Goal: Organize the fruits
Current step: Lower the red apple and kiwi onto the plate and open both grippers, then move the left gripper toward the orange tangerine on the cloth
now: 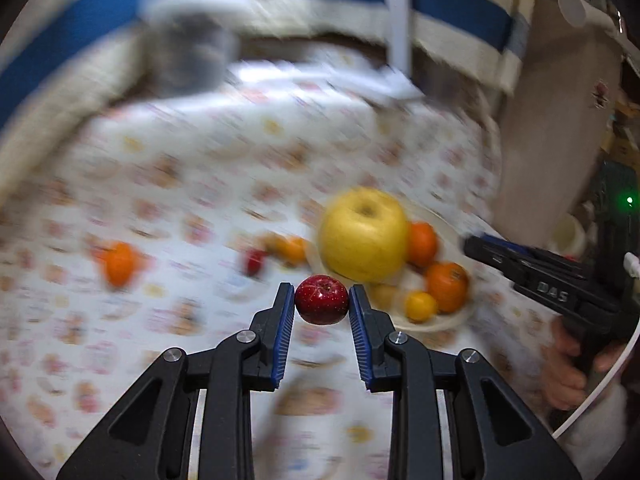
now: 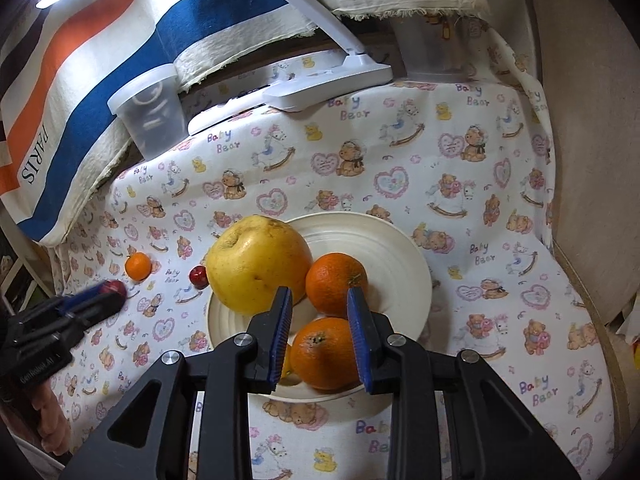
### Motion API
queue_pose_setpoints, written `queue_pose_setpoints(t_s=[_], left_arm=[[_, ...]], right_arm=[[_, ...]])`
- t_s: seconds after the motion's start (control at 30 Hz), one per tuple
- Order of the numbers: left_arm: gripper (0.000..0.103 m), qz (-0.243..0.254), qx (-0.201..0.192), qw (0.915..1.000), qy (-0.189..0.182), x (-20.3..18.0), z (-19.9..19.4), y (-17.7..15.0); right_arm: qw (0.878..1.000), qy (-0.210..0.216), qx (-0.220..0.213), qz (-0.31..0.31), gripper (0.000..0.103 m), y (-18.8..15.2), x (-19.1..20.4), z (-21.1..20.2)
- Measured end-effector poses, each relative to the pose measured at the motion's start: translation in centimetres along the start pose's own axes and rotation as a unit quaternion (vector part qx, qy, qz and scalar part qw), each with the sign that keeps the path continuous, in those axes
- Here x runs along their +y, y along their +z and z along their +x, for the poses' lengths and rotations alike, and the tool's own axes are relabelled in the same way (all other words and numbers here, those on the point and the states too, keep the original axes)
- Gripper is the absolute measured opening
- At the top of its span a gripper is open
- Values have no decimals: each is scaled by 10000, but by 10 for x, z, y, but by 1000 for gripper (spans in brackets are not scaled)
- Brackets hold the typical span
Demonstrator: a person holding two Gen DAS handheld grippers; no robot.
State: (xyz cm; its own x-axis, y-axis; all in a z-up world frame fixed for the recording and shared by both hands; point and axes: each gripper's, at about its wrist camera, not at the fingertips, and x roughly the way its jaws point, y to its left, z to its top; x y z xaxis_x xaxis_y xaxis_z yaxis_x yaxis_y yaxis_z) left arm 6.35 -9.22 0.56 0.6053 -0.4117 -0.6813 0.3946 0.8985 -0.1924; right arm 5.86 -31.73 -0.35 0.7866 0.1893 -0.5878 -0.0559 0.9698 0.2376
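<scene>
Bear-print table: plate holds four fruits. Left hand-held gripper clamps a red apple; right hand-held gripper apart, empty. Two fruits remain loose.

I am in a home, at a small table dressed for a family room. A nursery cloth printed with teddy bears, rocking horses and the words "Baby Bear" covers it. A striped canvas in blue, orange and cream, lettered "PARIS", hangs behind. A white desk lamp stands at the back beside a clear plastic tub. A cream plate of fruit sits in front of me.
</scene>
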Motion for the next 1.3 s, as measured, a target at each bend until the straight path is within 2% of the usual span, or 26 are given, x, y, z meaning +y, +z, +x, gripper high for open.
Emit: queue_pose_setpoints(t_s=[0.17, 0.27, 0.37, 0.53, 0.63, 0.83, 0.87, 1.0, 1.17, 1.3], left_arm=[[27, -200, 449, 9986, -177, -12, 34, 10], [27, -554, 720, 9940, -604, -11, 51, 10], [27, -573, 761, 9940, -545, -16, 59, 10], [27, -367, 822, 9943, -579, -28, 61, 7], [27, -196, 741, 9959, -478, -37, 59, 10], [27, 0, 570, 9972, -485, -49, 56, 20], [29, 13, 551, 9973, -485, -50, 55, 21], [49, 2, 458, 9981, -415, -47, 52, 22], [50, 113, 213, 9997, -104, -35, 35, 19], [59, 258, -311, 9986, 332, -29, 8, 17]], right_arm=[[10000, 8, -21, 53, 30, 0, -4, -5], [9998, 33, -57, 213, 32, 1, -10, -7], [9993, 35, -51, 375, 41, 3, -18, -7], [9988, 108, -56, 480, 42, 3, -22, -10], [9991, 88, -71, 418, 47, 3, -20, -10], [9994, -95, -169, 276, 47, 3, -15, -13], [9994, -93, -179, 296, 47, 3, -16, -14], [9987, -78, -209, 467, 48, 5, -25, -18], [9987, -161, -295, 394, 52, 5, -22, -21], [9990, -165, -384, 173, 52, 4, -11, -26]])
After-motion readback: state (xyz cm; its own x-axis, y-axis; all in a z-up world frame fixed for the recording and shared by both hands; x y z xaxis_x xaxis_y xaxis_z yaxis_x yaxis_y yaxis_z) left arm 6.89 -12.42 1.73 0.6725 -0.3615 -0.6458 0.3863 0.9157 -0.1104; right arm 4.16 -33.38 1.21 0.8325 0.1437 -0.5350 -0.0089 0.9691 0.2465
